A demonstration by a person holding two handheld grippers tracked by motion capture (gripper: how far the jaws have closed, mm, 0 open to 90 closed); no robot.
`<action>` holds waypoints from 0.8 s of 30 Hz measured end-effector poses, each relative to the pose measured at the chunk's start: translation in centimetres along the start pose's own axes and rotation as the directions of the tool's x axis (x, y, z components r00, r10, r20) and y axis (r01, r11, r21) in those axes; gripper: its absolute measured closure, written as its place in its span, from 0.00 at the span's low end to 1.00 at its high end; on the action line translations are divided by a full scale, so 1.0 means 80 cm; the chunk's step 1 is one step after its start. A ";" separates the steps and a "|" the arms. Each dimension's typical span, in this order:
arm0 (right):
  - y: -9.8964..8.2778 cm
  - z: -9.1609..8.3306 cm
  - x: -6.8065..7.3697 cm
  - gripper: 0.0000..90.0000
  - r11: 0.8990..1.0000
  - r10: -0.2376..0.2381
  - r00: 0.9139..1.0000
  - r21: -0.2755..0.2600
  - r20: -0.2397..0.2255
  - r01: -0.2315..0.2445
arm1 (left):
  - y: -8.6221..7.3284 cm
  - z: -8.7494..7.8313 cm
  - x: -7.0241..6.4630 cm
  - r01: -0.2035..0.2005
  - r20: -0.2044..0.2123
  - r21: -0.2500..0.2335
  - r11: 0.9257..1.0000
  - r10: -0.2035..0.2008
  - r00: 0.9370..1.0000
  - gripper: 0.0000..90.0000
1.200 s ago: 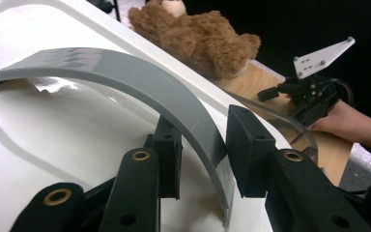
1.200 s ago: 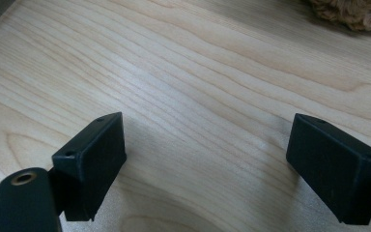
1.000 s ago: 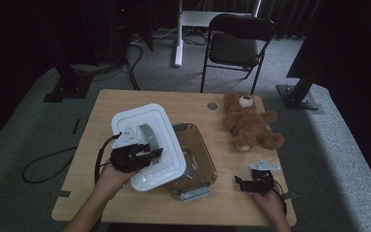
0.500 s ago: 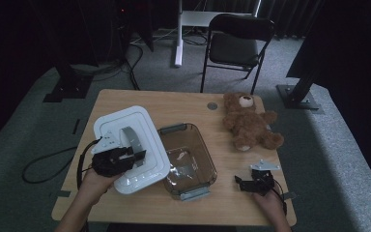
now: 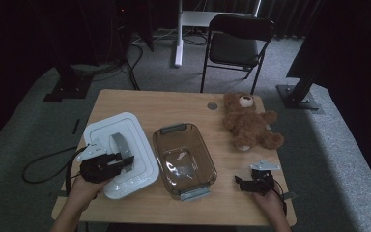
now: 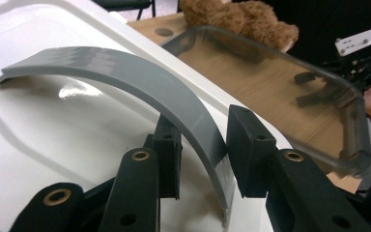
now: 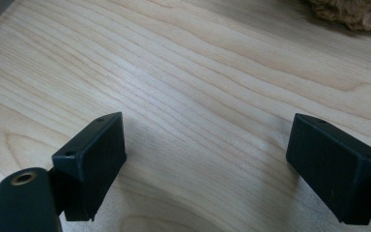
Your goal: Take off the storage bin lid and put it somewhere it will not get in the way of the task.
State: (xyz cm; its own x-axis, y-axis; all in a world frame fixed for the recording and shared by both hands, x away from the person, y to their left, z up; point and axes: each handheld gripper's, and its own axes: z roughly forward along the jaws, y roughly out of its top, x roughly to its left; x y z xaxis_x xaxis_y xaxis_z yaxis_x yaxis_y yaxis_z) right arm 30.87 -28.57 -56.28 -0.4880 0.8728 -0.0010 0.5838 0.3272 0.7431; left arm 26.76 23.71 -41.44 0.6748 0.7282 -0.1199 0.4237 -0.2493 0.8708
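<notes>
A white lid (image 5: 125, 145) with a curved grey handle (image 5: 121, 143) lies at the table's left side, beside a clear glass dish (image 5: 183, 157). My left gripper (image 5: 121, 162) is shut on that grey handle (image 6: 174, 101), the pads (image 6: 169, 154) pressing it from both sides. In the left gripper view the white lid (image 6: 53, 140) spreads below the jaws and the glass dish (image 6: 290, 92) lies just beyond its edge. My right gripper (image 5: 244, 183) rests near the table's front right, open, with only bare wood between its fingertips (image 7: 96, 159).
A brown teddy bear (image 5: 249, 121) lies at the back right of the wooden table (image 5: 174, 104). A folding chair (image 5: 236, 43) stands behind the table. A black cable (image 5: 43, 164) trails off the left edge.
My left gripper has carried the white lid to the left and lower, off the glass dish, which now stands uncovered. The right gripper has stayed in place.
</notes>
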 end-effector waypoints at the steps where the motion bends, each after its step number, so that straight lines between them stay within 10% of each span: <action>1: 0.000 0.000 0.000 0.14 1.000 0.000 1.000 0.000 0.000 0.000 | -0.004 -0.001 0.002 -0.004 -0.005 -0.003 1.000 0.004 1.000 0.75; 24: 0.000 0.000 0.000 0.14 1.000 -0.003 1.000 -0.002 0.001 0.003 | -0.086 0.070 0.049 0.138 -0.002 0.146 0.980 -0.139 0.990 0.76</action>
State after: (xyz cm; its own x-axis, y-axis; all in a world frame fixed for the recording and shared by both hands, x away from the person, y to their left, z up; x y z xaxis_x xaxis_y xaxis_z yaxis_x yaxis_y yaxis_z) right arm 30.88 -28.59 -56.29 -0.4893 0.8721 -0.0036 0.5813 0.3293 0.7441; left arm 29.88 24.72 -50.57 0.6083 0.7568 -0.2393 0.5965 -0.2369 0.7669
